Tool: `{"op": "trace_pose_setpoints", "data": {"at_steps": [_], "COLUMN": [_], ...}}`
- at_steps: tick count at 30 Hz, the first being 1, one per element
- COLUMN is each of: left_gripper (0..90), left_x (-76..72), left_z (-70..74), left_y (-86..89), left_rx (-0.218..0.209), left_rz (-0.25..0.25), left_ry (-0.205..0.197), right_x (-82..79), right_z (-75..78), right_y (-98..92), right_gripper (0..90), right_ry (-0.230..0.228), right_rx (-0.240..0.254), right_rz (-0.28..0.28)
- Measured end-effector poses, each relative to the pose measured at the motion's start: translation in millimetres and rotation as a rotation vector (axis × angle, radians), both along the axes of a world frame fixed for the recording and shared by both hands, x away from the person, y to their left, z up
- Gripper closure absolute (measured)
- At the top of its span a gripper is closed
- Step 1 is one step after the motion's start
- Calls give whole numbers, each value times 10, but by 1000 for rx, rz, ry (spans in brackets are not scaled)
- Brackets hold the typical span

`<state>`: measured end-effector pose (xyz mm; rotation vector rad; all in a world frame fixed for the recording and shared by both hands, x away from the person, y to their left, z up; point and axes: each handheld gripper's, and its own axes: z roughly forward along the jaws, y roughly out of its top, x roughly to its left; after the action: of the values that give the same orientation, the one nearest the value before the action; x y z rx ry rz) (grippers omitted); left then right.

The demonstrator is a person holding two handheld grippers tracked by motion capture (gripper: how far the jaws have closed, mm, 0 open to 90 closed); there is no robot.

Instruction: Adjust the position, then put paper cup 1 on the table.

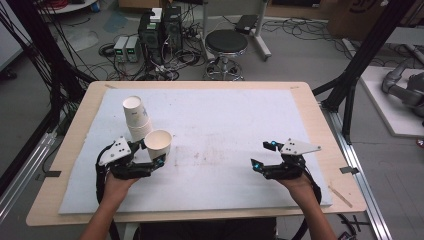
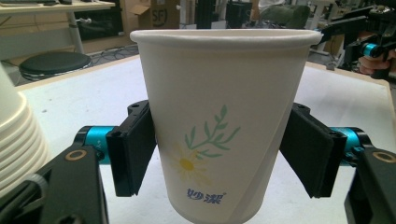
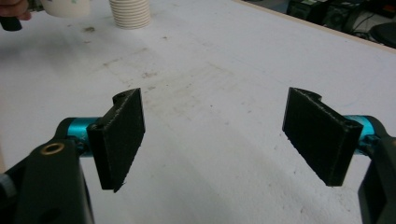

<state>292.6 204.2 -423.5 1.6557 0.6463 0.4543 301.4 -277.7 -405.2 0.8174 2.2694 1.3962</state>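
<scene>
A white paper cup (image 1: 158,142) printed with a daisy and blue characters stands upright between the jaws of my left gripper (image 1: 151,156). In the left gripper view both black pads press on the cup's (image 2: 219,116) sides, so this gripper (image 2: 217,158) is shut on it. Just beyond the held cup, at the left of the mat, a tilted stack of paper cups (image 1: 136,117) rests on the mat. My right gripper (image 1: 262,155) hovers low over the mat's right side. Its jaws (image 3: 215,135) stand wide apart with nothing between them.
A white mat (image 1: 220,125) covers most of the wooden table (image 1: 320,125). A thin wooden stick (image 1: 340,196) lies near the table's front right corner. Beyond the far edge are a black stool (image 1: 226,45), electronics boxes (image 1: 159,30) and cables on the floor.
</scene>
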Motion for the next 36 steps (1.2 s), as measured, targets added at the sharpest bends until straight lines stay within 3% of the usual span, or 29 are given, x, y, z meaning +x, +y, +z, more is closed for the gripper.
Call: {"op": "trace_pose_setpoints", "data": {"at_steps": [3, 6, 20, 25, 28, 29, 36], "left_gripper": [296, 296, 294, 294, 294, 294, 294], "left_x": [-5, -3, -106, -203, -218, -226, -228], "left_z": [-14, -16, 27, 11, 4, -5, -22], "left_y": [36, 53, 188, 352, 417, 491, 697], "left_rx": [-8, -18, -33, -44, -59, -82, -95], "left_rz": [18, 28, 78, 128, 146, 165, 226], "left_ry": [-9, -6, -32, -38, -35, -32, -26], "right_x": [-22, -13, -63, -58, -65, -68, -76], "right_z": [-54, -83, -69, -71, -71, -73, -74], "right_y": [-35, -39, -50, -50, -50, -50, -57], "right_gripper": [213, 213, 214, 214, 214, 213, 214], "right_ry": [-20, -10, -24, -27, -24, -21, -26], "right_rx": [13, 8, 14, 10, 11, 8, 6], "right_rz": [-25, -28, -28, -26, -28, -28, -26]}}
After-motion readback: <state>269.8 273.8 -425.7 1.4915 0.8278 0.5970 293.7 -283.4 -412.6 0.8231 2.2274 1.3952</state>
